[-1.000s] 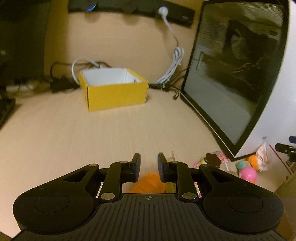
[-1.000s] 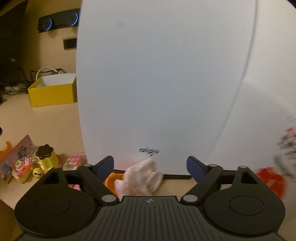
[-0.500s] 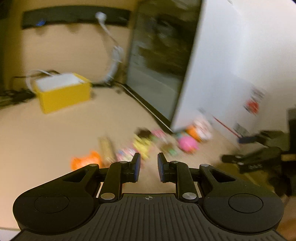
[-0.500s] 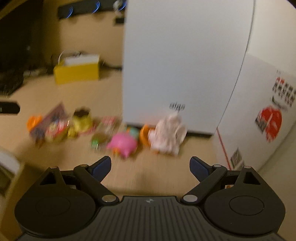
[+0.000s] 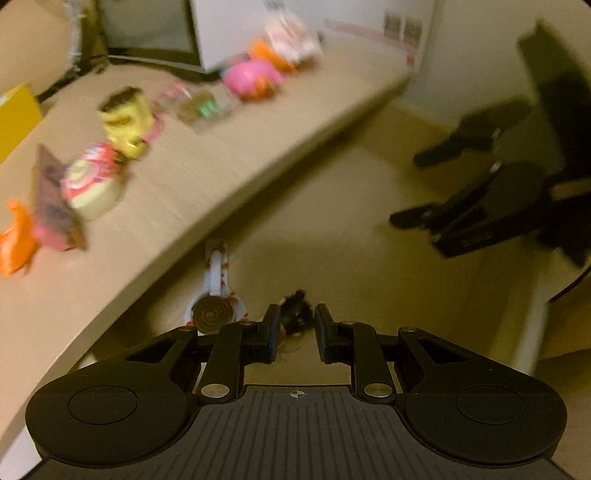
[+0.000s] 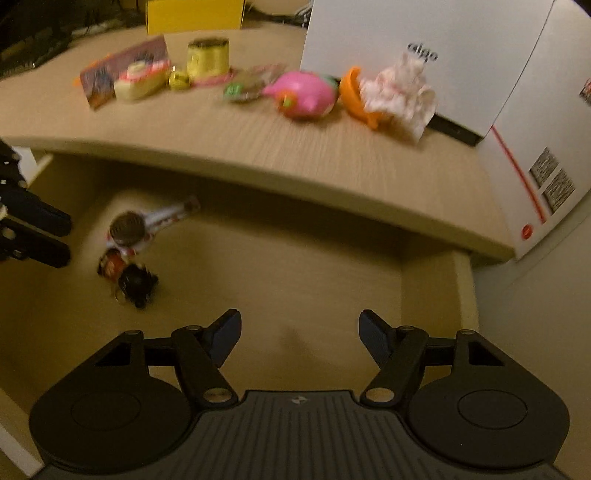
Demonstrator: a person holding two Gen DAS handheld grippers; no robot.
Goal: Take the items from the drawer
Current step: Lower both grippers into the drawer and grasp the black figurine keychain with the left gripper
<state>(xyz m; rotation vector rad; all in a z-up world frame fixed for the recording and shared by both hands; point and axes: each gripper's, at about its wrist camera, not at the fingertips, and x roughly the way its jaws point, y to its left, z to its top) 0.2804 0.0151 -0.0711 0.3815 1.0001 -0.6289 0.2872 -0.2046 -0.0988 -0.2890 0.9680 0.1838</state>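
Observation:
The open drawer [image 6: 295, 266] sits under the table edge. On its floor lie a black fuzzy keychain [image 6: 136, 284], a small red-brown piece [image 6: 112, 264] and a white wrapped lollipop with a brown spiral disc [image 6: 127, 229]. My left gripper [image 5: 295, 325] hovers over the drawer, open by a narrow gap. The keychain [image 5: 293, 314] shows just beyond its tips and the lollipop [image 5: 213, 314] to their left. My right gripper [image 6: 299, 321] is wide open and empty above the drawer's bare middle. It also appears in the left wrist view as a right gripper [image 5: 406, 190].
On the table [image 6: 258, 147] stand a pink toy [image 6: 306, 94], an orange piece with a white cloth doll [image 6: 399, 88], a yellow can [image 6: 207, 57], a toy cake [image 6: 138, 79] and snack packets [image 6: 99, 79]. A white box [image 6: 406, 22] and a yellow box [image 6: 195, 14] stand behind.
Both grippers have pulled back from the table top and tilted down over the open drawer. The orange item that was under the left gripper now lies on the table. Finger gaps look unchanged.

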